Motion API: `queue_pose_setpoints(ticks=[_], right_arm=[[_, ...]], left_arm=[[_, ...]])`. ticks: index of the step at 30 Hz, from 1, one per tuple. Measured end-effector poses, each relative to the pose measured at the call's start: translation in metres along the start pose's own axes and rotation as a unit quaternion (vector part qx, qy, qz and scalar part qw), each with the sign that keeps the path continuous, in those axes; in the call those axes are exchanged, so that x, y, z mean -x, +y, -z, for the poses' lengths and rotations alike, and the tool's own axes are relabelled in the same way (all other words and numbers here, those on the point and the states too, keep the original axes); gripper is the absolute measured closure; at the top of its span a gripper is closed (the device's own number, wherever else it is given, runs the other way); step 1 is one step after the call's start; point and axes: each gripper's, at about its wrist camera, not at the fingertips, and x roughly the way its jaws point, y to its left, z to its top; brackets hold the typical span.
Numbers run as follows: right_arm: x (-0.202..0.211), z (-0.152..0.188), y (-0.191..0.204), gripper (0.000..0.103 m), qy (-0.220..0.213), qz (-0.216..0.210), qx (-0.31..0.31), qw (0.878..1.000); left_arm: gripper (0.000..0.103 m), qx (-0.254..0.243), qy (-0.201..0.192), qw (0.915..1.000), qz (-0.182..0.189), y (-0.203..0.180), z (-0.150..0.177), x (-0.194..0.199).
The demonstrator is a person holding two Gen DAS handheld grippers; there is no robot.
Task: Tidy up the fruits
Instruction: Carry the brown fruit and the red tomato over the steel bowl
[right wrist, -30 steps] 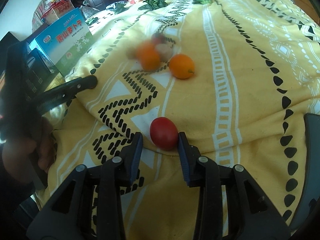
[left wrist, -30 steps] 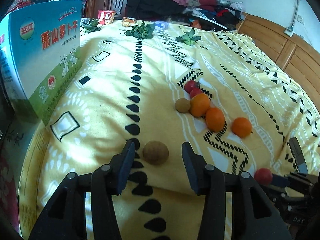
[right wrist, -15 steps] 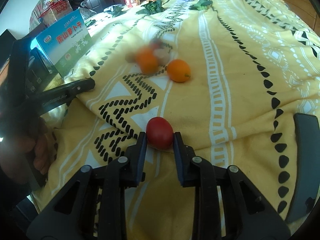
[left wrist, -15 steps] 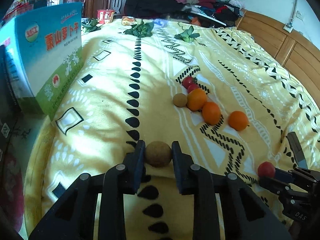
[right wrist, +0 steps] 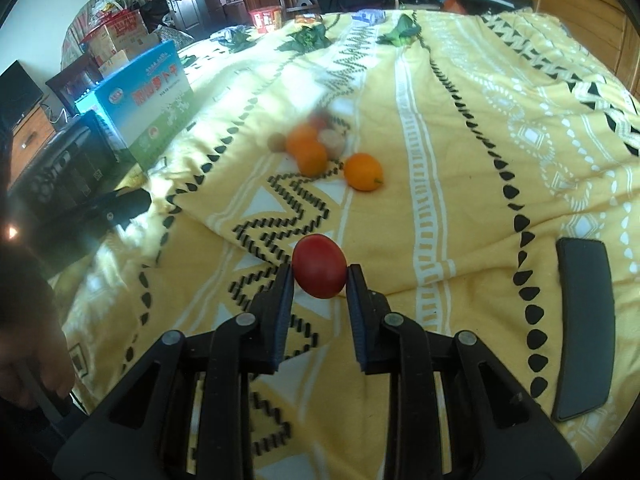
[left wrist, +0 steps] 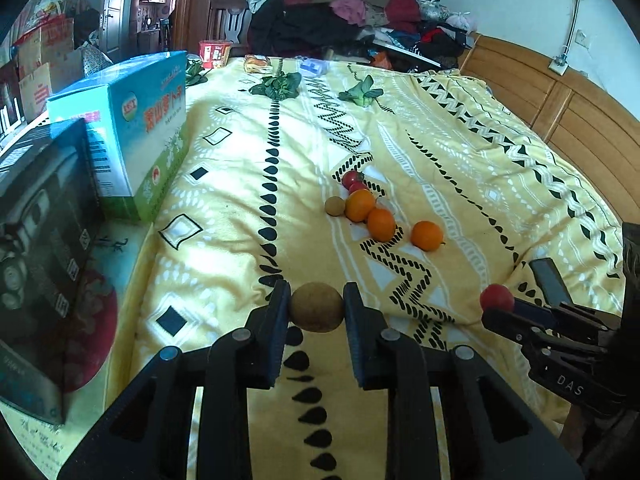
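Brown fruit and red fruit sit gripped in tongs; three oranges cluster mid-bed beyond.

On the bed the fruit cluster lay near the middle, with one orange set apart to its right. Nearer the camera, the left tool held a round fruit between its fingers; to the right of it the right tool held a tomato. A box stood at the bed's left edge — a darker carton in front of it. Leafy greens lay far behind, before a clothes heap. A phone lay on the bed right of the right tool.
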Motion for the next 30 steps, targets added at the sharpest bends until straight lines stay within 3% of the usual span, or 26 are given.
queue_pose_setpoints(ticks=[4,17,30], right_arm=[[0.007,-0.006,0.016,0.076,-0.005,0.000,0.011,1.000],[0.031,-0.039,0.094,0.076,-0.034,-0.002,0.082,0.996],[0.049,-0.062,0.138,0.076,-0.061,0.005,0.120,0.991]], left_arm=[[0.076,0.012,-0.008,0.9999,0.002,0.005,-0.001,0.020],[0.076,0.030,-0.088,0.9955,-0.020,0.034,-0.024,0.108],[0.076,0.054,-0.112,0.9920,-0.024,0.061,-0.027,0.139]])
